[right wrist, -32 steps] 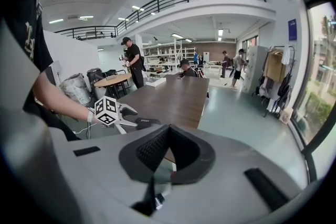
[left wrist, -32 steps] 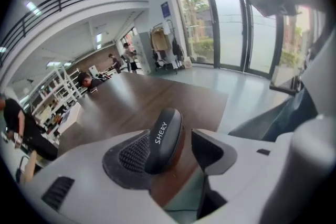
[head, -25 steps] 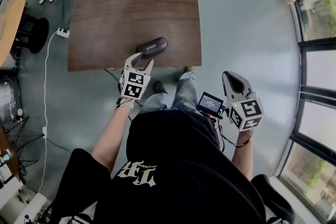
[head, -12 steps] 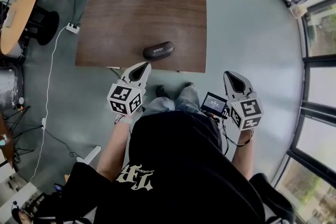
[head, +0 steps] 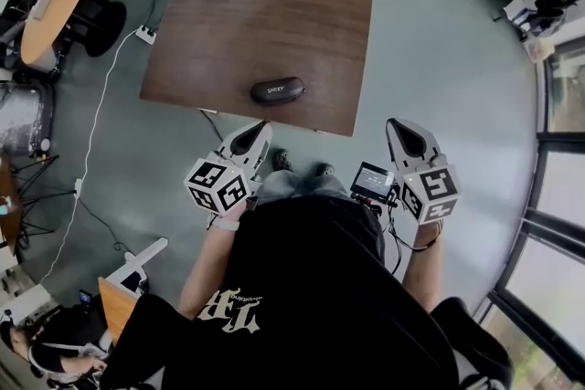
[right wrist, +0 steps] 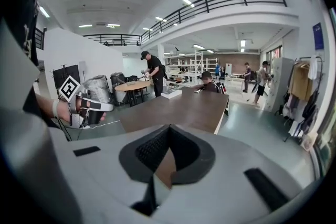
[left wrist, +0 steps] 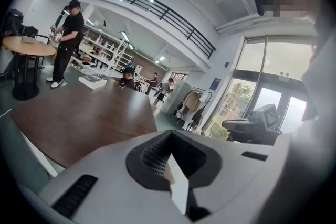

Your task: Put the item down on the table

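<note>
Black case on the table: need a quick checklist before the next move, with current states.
1. Black case lies flat on the table: ok.
2. Case fully supported: ok. It sits near the table's near edge, but no part overhangs.
3. Left tongs released: ok, shut with nothing between them.
4. Right tongs free: ok, shut and empty.
5. Both tongs clear of the case: ok, held short of the table's near edge and touching nothing.
6. Case lid latched: cannot tell from the head view.
</note>
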Tool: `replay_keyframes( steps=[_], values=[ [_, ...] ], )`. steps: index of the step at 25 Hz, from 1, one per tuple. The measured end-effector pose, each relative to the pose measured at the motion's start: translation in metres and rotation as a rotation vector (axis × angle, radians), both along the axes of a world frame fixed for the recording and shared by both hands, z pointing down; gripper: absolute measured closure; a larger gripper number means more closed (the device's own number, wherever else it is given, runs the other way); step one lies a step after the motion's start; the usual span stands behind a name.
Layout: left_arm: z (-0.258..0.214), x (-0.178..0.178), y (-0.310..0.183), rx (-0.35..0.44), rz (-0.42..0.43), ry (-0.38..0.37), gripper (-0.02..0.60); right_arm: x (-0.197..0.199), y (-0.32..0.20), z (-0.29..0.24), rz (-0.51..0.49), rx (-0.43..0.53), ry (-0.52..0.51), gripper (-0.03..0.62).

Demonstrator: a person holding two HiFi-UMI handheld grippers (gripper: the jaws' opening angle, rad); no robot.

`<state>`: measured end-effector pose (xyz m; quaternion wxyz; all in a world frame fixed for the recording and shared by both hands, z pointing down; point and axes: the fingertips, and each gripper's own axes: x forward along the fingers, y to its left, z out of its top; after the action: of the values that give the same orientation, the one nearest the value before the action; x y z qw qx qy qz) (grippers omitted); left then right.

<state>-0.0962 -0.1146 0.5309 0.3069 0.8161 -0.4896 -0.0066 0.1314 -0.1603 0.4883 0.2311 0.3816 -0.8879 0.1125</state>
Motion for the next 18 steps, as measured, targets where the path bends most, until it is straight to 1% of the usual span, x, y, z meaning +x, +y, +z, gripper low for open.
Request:
replay_keyframes(
  steps=[3,5,7,11,18],
  values=[
    [-0.010,0.005,0.003,0.002,-0.033,0.031,0.575,0.006,0.001,0.004,-0.012,-0.013,-0.014,0.608],
    [-0.018,0.010,0.006,0.014,-0.053,0.033,0.575,0.013,0.003,0.008,-0.021,-0.025,-0.026,0.608],
    [-0.022,0.017,0.008,0.030,-0.063,0.013,0.575,0.019,0.005,0.011,-0.030,-0.037,-0.045,0.608],
    [-0.027,0.026,0.012,0.059,-0.076,-0.053,0.575,0.022,0.009,0.015,-0.058,-0.044,-0.059,0.608],
    [-0.037,0.024,0.017,0.096,-0.093,-0.116,0.575,0.014,0.008,0.014,-0.097,-0.040,-0.049,0.608]
  ],
)
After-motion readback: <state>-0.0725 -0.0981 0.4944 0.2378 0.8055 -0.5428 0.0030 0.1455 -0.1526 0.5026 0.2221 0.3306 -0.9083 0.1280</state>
